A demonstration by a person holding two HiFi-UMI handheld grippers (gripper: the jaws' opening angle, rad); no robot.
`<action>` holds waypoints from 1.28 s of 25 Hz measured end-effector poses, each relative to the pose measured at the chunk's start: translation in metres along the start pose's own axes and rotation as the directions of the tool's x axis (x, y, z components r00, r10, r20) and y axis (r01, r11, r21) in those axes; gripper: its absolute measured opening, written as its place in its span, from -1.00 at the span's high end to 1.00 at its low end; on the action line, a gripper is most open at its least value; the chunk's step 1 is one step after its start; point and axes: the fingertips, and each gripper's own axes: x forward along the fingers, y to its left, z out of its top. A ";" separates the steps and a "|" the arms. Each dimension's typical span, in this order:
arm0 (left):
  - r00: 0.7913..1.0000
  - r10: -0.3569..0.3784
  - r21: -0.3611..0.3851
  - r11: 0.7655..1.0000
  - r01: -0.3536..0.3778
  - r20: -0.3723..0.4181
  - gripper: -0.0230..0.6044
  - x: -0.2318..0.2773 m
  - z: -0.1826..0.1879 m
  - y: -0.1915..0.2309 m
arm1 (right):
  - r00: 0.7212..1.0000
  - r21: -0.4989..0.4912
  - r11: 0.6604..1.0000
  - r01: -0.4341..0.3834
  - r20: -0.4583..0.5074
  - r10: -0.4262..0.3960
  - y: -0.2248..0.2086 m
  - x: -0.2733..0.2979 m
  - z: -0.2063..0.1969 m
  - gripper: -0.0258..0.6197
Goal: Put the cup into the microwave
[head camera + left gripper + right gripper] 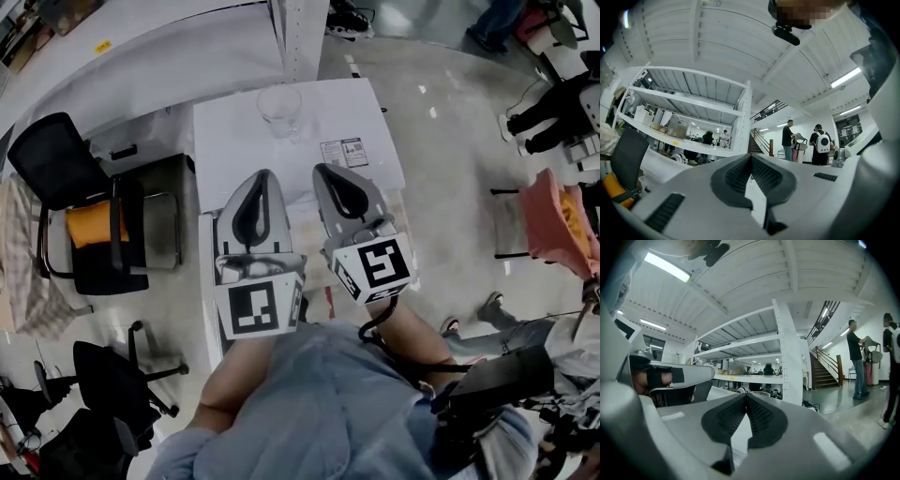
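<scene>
A clear glass cup (279, 110) stands upright near the far edge of a white flat top (234, 141) that carries a printed label (342, 152). My two grippers are held side by side over the near part of that top, both pointing toward the cup and well short of it. The left gripper (263, 174) has its jaws together with nothing between them, as the left gripper view (751, 156) also shows. The right gripper (322, 169) is shut and empty too, its pads meeting at the tip (746, 394). No microwave door or opening is in view.
Black office chairs (56, 164) stand to the left, one holding an orange cushion (92, 225). A white shelving post (300, 37) rises behind the top, with a long white shelf (159, 66) at the far left. A pink chair (553, 220) and people stand at the right.
</scene>
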 end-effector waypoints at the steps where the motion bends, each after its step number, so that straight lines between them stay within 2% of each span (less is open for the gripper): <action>1: 1.000 -0.001 -0.003 1.000 0.001 -0.004 0.91 0.003 -0.001 0.004 | 1.000 -0.002 1.000 -0.002 -0.001 0.002 -0.001 0.006 0.000 0.92; 6: 1.000 0.012 -0.014 1.000 -0.012 0.010 0.91 0.027 -0.002 0.026 | 1.000 -0.012 1.000 0.009 -0.012 -0.009 -0.012 0.033 -0.001 0.92; 12: 1.000 0.000 -0.011 1.000 0.000 -0.010 0.91 0.053 -0.002 0.034 | 0.999 -0.002 0.999 0.038 -0.009 -0.038 -0.031 0.053 0.007 0.92; 23: 0.999 0.025 0.012 1.000 -0.025 -0.036 0.91 0.074 -0.004 0.048 | 1.000 0.022 1.000 0.004 -0.001 -0.004 -0.037 0.078 0.007 0.86; 28: 0.997 0.051 -0.001 0.999 -0.051 -0.057 0.91 0.082 -0.014 0.060 | 1.000 0.045 0.999 -0.011 -0.005 0.011 -0.039 0.091 0.000 0.68; 32: 0.994 0.068 -0.013 0.998 -0.069 -0.080 0.91 0.087 -0.023 0.067 | 0.999 0.050 0.998 -0.041 -0.012 0.042 -0.036 0.102 -0.004 0.28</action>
